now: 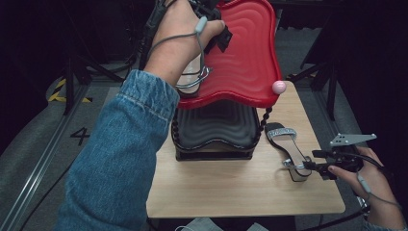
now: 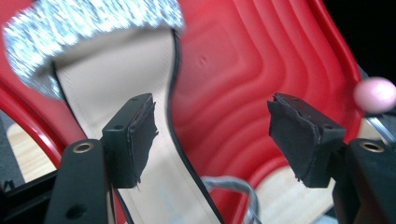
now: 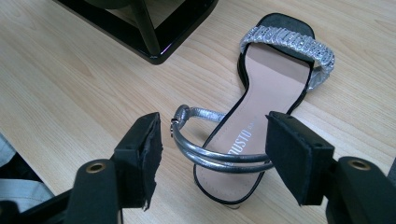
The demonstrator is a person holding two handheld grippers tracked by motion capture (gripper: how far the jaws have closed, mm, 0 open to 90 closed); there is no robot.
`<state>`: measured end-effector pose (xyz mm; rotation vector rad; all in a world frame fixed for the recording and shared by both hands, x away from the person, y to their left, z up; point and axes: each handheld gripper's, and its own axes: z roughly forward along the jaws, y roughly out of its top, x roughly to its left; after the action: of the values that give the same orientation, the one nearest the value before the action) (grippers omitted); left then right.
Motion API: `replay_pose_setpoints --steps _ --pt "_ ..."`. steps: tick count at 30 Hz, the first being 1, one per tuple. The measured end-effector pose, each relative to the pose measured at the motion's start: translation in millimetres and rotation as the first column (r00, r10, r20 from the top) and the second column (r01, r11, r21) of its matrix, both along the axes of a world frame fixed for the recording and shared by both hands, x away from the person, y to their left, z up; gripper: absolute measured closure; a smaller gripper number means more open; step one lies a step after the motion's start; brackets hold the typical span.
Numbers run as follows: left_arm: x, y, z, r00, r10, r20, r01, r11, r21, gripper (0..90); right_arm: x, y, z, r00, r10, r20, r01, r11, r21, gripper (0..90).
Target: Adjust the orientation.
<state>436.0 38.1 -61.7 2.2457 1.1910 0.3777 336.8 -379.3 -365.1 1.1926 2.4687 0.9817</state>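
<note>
The left gripper (image 1: 219, 29) hangs over the red tray (image 1: 250, 57), jaws apart – a sandal (image 2: 116, 93) lies beneath. The right gripper (image 1: 312, 166), jaws apart, straddles the heel strap of a second sandal (image 3: 266, 121) – insole lettering partly reads "RUSTO" – near the desk's (image 1: 231, 187) right edge.

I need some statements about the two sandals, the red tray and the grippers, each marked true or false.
1. One sandal lies on the red tray. True.
2. The other sandal lies on the lower black tray. False: it lies on the table.
3. The right gripper is clamped on the heel strap. False: its jaws stand open on either side of it.
4. The left gripper is open. True.
5. The pink ball sits at the red tray's edge. True.
</note>
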Motion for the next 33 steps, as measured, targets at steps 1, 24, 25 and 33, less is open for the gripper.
replay_pose_setpoints --steps 1,24,25,33 --pt "-3.0 0.2 -0.4 0.9997 -0.012 0.022 0.012 0.9998 -0.018 32.5 -0.1 0.1 0.2 1.0 0.0 -0.001 0.0 1.0 0.001 36.6" --pt "-53.4 -0.3 -27.0 0.9283 -0.314 0.2 0.365 0.872 -0.326 74.6 0.7 2.0 -0.8 1.0 0.004 -0.003 -0.004 1.0 -0.003 36.7" --pt "-54.5 -1.4 -29.5 0.9238 -0.326 0.201 0.377 0.8648 -0.332 77.8 0.6 2.1 -0.8 1.0 0.004 -0.004 -0.004 1.0 -0.001 36.7" --pt "-58.3 -6.1 -54.1 0.8791 -0.406 0.249 0.476 0.7806 -0.406 89.9 0.7 1.8 -1.0 1.0 0.003 -0.006 -0.003 1.0 -0.002 36.7"
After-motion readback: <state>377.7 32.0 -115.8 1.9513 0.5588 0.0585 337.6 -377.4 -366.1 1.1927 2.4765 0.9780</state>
